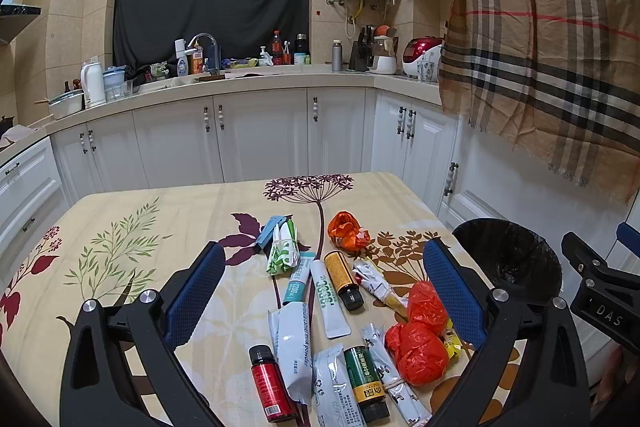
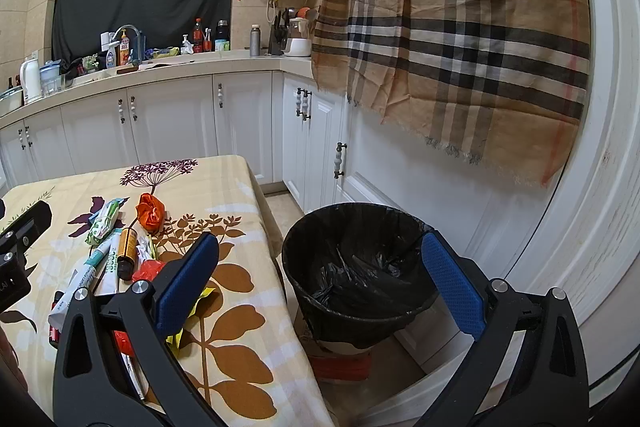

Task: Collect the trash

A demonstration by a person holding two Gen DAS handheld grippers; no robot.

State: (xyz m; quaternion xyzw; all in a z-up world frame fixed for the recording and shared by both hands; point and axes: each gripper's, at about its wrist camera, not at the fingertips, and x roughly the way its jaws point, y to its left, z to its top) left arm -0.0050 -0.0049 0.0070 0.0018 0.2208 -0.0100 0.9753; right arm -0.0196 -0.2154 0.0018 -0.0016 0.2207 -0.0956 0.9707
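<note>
Hovering: left gripper (image 1: 324,291) and right gripper (image 2: 320,283), both spread wide, empty.
Trash: wrappers, bottles, red bags (image 1: 416,343) near the table's (image 1: 120,211) right edge, beside the bin (image 2: 356,267).
Risk: round bottles (likely slick) may roll off that edge.
Hidden: bin's depths; nearest wrappers cut off.

Left gripper (image 1: 324,287) and right gripper (image 2: 320,283), both lower centre of frame, blue-padded jaws spread wide, holding nothing.
</note>
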